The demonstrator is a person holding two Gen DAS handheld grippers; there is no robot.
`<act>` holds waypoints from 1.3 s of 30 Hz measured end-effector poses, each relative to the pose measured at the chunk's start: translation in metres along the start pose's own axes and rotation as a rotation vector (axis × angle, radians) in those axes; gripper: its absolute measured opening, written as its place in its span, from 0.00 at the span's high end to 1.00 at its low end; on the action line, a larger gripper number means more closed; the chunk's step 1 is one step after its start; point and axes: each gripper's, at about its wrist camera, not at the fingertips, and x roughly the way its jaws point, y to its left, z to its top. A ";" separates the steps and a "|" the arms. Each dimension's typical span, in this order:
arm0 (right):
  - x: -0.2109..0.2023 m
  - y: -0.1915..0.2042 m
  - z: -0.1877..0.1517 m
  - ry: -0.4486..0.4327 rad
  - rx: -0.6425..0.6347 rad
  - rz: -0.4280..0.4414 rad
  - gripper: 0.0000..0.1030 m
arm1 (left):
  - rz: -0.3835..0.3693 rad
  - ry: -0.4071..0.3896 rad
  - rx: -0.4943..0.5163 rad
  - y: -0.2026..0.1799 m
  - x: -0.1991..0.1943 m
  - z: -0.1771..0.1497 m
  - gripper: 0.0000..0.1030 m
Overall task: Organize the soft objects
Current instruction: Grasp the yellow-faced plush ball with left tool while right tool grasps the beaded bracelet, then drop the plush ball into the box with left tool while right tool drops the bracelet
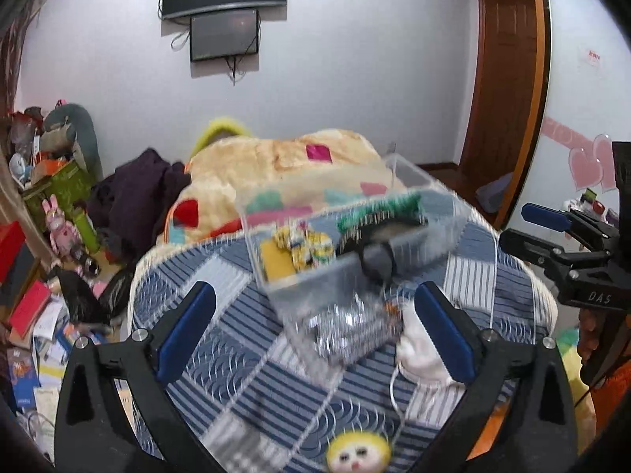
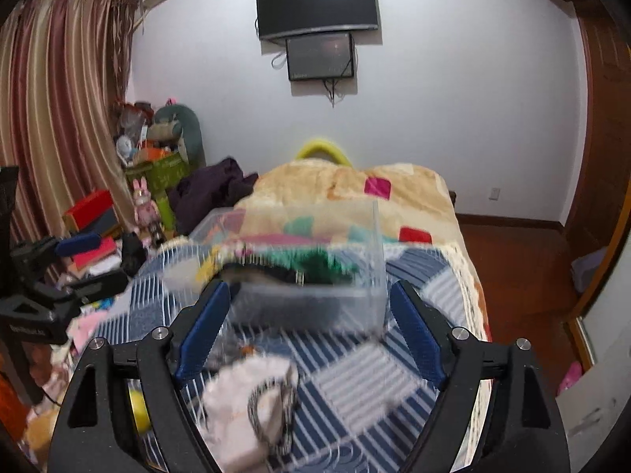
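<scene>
"DAS" on right gripper (image 1: 512,224)

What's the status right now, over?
Left gripper and right gripper: jaws open, empty. Clear box on the bed, partly filled. White cloth and yellow toy loose on the striped quilt. Nothing blocking, over.

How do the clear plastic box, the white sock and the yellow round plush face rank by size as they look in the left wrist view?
1. clear plastic box, clearly the largest.
2. white sock.
3. yellow plush face, smallest as seen, though the frame edge crops it and it lies nearest the camera, so its rank against the sock is unsure.
</scene>
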 end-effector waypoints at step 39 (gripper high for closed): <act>-0.005 -0.003 -0.063 0.117 0.098 0.120 0.93 | -0.081 0.133 -0.035 -0.010 -0.001 -0.075 0.56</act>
